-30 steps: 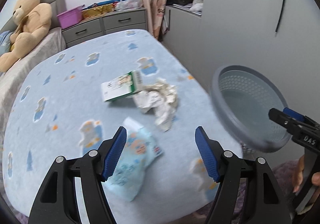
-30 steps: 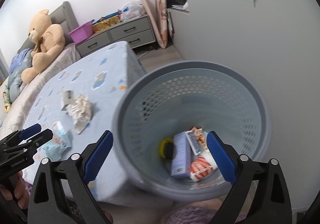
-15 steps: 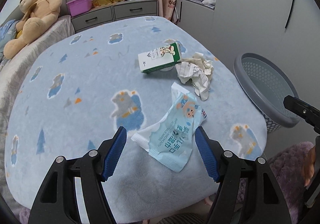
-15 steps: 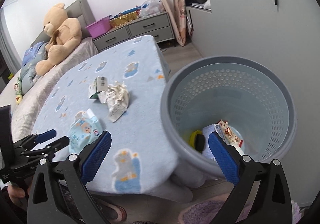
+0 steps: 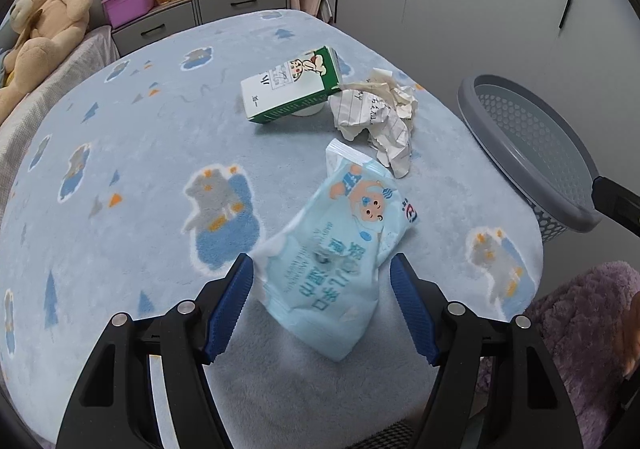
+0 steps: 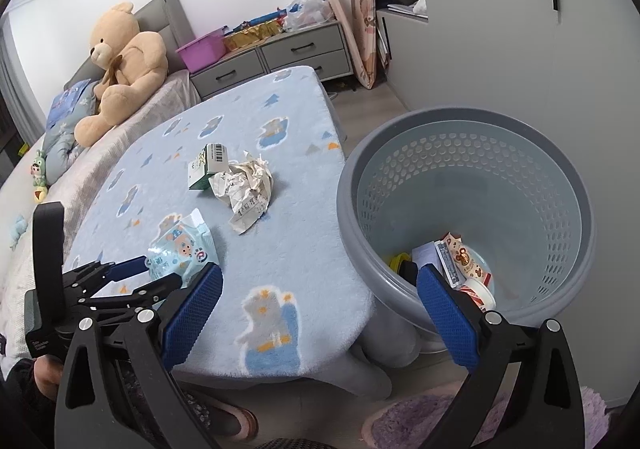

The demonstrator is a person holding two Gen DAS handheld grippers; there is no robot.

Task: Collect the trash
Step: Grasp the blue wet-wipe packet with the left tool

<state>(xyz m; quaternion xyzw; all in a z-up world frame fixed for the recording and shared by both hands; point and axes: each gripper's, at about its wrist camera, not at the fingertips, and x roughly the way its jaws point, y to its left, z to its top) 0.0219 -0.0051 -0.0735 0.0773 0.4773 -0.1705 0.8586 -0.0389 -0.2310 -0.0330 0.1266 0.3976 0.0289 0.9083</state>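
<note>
My left claw [image 5: 322,307] hangs released, straddling the pale blue crinkly plastic wipes pack [image 5: 340,249], which lies on the fleecy blue tabletop [image 5: 132,177] near the grey perforated plastic bin [image 6: 472,217]. It looks light, soft and slippery; I'd pinch its midsection. My right claw [image 6: 320,313], empty, gapes near the bin's rim, with open room between.

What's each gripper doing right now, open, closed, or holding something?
Left gripper: open, straddling the blue wipes packet, not gripping.
Right gripper: open, empty.
</note>
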